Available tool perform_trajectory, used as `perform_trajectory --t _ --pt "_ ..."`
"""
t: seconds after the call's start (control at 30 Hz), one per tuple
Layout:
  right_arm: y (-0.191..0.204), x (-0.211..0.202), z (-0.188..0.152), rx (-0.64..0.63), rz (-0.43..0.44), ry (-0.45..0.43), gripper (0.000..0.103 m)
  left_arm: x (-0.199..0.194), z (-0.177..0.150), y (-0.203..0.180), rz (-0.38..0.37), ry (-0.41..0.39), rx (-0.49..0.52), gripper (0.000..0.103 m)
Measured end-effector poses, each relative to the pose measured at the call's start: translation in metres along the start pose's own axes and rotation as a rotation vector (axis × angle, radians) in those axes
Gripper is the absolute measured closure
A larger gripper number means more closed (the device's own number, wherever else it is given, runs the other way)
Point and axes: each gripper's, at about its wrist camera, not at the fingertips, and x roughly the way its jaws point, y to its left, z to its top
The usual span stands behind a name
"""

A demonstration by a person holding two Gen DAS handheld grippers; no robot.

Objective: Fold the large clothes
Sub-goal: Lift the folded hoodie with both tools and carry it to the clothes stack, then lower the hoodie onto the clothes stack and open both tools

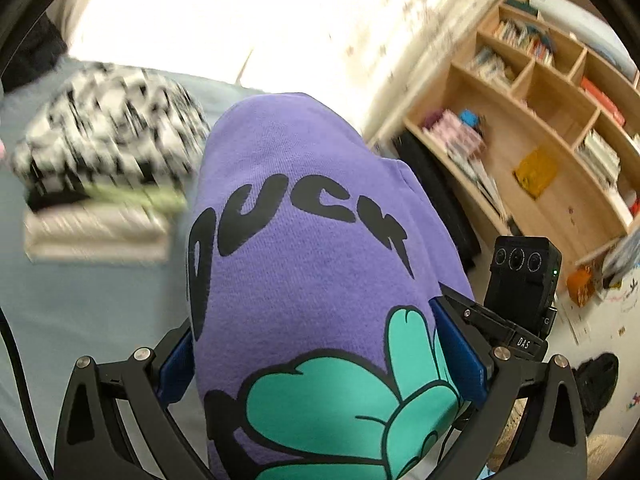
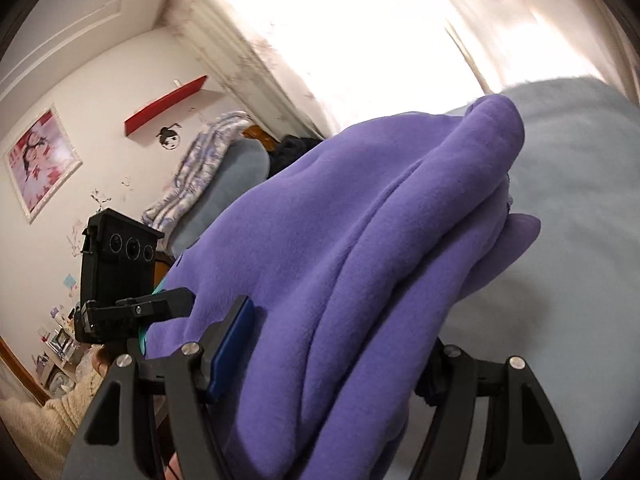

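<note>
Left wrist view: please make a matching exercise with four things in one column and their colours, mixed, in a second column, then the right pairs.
Things:
1. sweatshirt
2. cartoon print
3. bookshelf
4. gripper pads

Colours:
A. light wood
B. blue
C. purple
D. teal green with black outline

Pairs: 1-C, 2-D, 3-A, 4-B

Left gripper [image 1: 320, 344] and right gripper [image 2: 332, 344] are each clamping thick folded cloth, tilting slightly downward.
</note>
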Motion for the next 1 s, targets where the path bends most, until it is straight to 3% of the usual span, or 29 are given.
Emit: perform_trajectory --t 0.2,0.33,0.5,0.63,0.73,0.83,0.9,1.0 --pt "0.026 0.091 0.092 -0.048 0.050 -0.055 0.034 -0.037 0.106 0.069 0.055 -0.087 0.047 0.001" --pt "0.027 0.170 0.143 -0.056 0.070 -0.068 0.034 -0.037 0.166 0.124 0.092 -0.109 0.070 0.001" --pt "0.007 0.252 0.170 -0.030 0.063 -0.057 0.034 -0.013 0.217 0.206 0.128 -0.121 0.041 0.001" --pt "-0.023 0.316 0.166 -0.002 0.014 -0.001 0.034 0.021 0.227 0.269 0.177 -0.101 -0.017 0.001" --pt "-0.046 0.354 0.149 -0.001 -0.077 0.062 0.034 0.056 0.216 0.308 0.277 -0.069 -0.026 0.000" --pt "-0.057 0.365 0.134 -0.039 -0.104 0.031 0.033 0.067 0.203 0.318 0.248 -0.113 -0.018 0.000" --pt "-0.062 0.364 0.134 -0.009 -0.098 0.027 0.027 0.069 0.199 0.313 0.236 -0.125 -0.016 0.000" --pt "-0.061 0.357 0.136 -0.012 -0.160 0.057 0.013 0.068 0.197 0.307 0.248 -0.127 -0.004 0.000"
